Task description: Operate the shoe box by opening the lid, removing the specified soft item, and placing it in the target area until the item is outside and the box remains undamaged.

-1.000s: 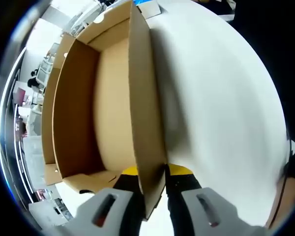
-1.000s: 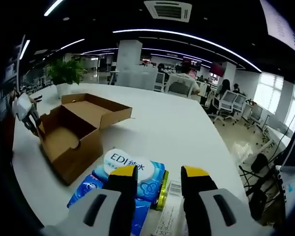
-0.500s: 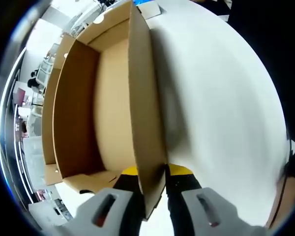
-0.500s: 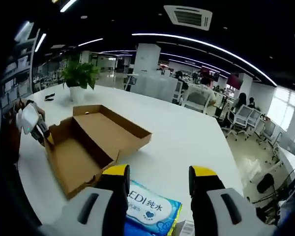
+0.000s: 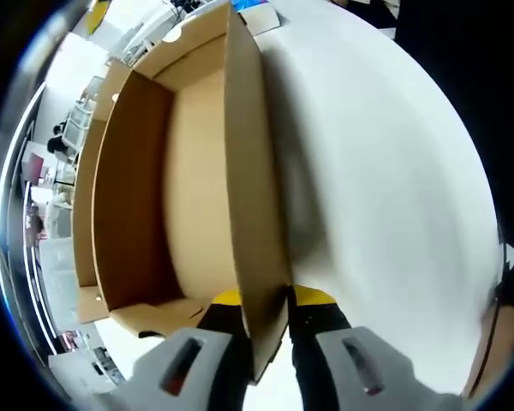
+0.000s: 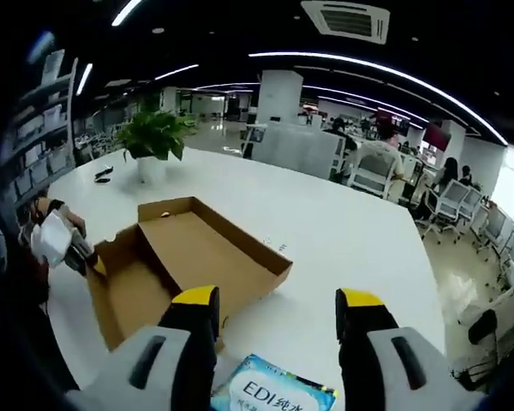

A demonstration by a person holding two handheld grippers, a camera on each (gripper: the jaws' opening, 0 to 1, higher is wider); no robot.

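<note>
The brown cardboard shoe box [image 5: 188,197] lies open on the white table [image 5: 385,188], and its inside looks bare. My left gripper [image 5: 264,300] is shut on the box's near side wall, one yellow-tipped jaw on each face. In the right gripper view the box [image 6: 128,291] sits at the left with its lid [image 6: 210,248] folded flat beside it. The left gripper [image 6: 68,247] clamps its far-left wall there. A blue soft pack of wipes [image 6: 274,396] lies on the table outside the box. Above the pack, my right gripper [image 6: 278,308] stands open with nothing between its jaws.
A potted green plant [image 6: 154,141] and a small dark object [image 6: 103,175] stand on the far part of the table [image 6: 343,240]. Behind it are office chairs, desks and seated people. A person's sleeve shows by the left gripper.
The right gripper view has risen and pulled back, so the wipes pack has slid to the bottom edge and more of the box shows. The left gripper keeps its hold.
</note>
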